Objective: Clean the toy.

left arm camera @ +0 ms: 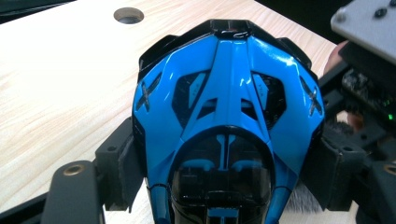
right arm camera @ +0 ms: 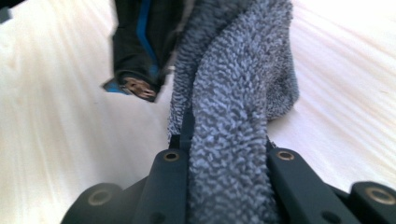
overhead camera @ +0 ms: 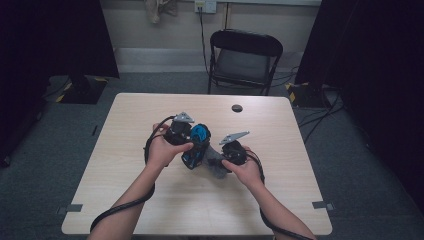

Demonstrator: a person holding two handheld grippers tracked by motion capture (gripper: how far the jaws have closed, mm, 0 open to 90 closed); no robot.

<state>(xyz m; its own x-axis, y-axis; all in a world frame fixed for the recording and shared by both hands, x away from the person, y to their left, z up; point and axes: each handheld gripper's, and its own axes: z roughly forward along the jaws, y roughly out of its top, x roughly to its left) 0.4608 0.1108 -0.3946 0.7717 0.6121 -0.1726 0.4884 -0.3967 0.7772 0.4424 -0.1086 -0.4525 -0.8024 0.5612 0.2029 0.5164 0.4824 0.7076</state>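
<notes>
Dark curtains hang on both sides of a grey-carpeted room, and a black folding chair (overhead camera: pixel 244 57) stands beyond the far edge of a pale wooden table (overhead camera: pixel 150 210). A small round hole (overhead camera: pixel 237 108) sits in the tabletop near the middle of its far edge. Around the centre of the tabletop, a person's two hands work close together. The left gripper (overhead camera: pixel 184 134) has its jaws spread wide and pressed against the two flanks of a blue and black toy vehicle (left arm camera: pixel 224 121), a glossy shell with a dark canopy and small X marks on its sides; in the left gripper view the black pads (left arm camera: pixel 122 161) bear on both sides of the shell, so the toy is clamped between them. In the high view the toy (overhead camera: pixel 196 145) sits just right of the left hand (overhead camera: pixel 161 150), lifted at an angle over the table's centre. The right gripper (overhead camera: pixel 231 152) has its jaws drawn nearly together on a grey fluffy cloth (right arm camera: pixel 233 116), which runs up from between them and lies against the toy's side. In the high view the cloth (overhead camera: pixel 216 162) hangs between the toy and the right hand (overhead camera: pixel 246 172). A black cable (overhead camera: pixel 120 209) trails from the left gripper toward the near edge of the tabletop.
</notes>
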